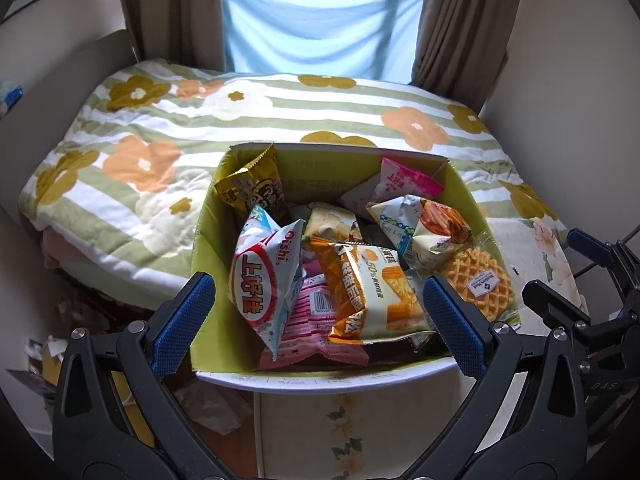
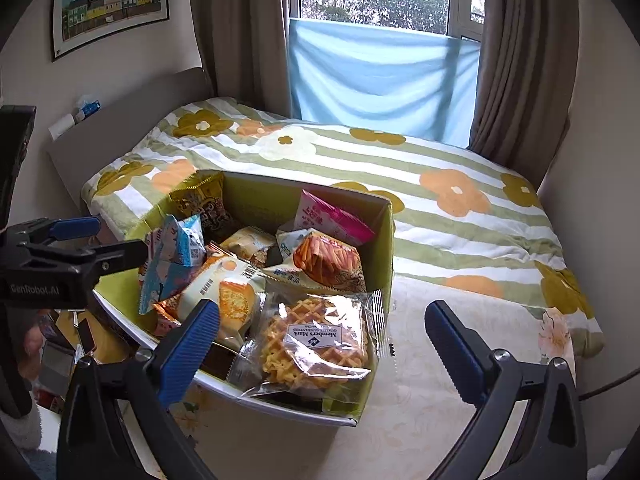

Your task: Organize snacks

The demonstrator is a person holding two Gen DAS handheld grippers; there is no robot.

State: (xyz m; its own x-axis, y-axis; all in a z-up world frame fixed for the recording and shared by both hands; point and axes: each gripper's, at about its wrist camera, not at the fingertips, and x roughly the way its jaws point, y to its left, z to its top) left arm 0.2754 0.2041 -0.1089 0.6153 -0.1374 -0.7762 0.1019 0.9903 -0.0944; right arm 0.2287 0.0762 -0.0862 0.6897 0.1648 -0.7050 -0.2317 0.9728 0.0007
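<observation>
Snacks filled the cardboard box (image 1: pixel 208 240) at the centre of the left wrist view, where the left gripper (image 1: pixel 316 312) hung open and empty over the white chip bag (image 1: pixel 260 280); a careless grab could crush it. In the right wrist view the right gripper (image 2: pixel 324 344) gaped empty, lower centre, around the waffle packet (image 2: pixel 316 340), which overhung the box's near corner and might slide out if nudged.

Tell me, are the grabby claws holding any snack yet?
No. The left gripper and right gripper are both open and hold nothing; every packet lies in the green-lined cardboard box.
</observation>
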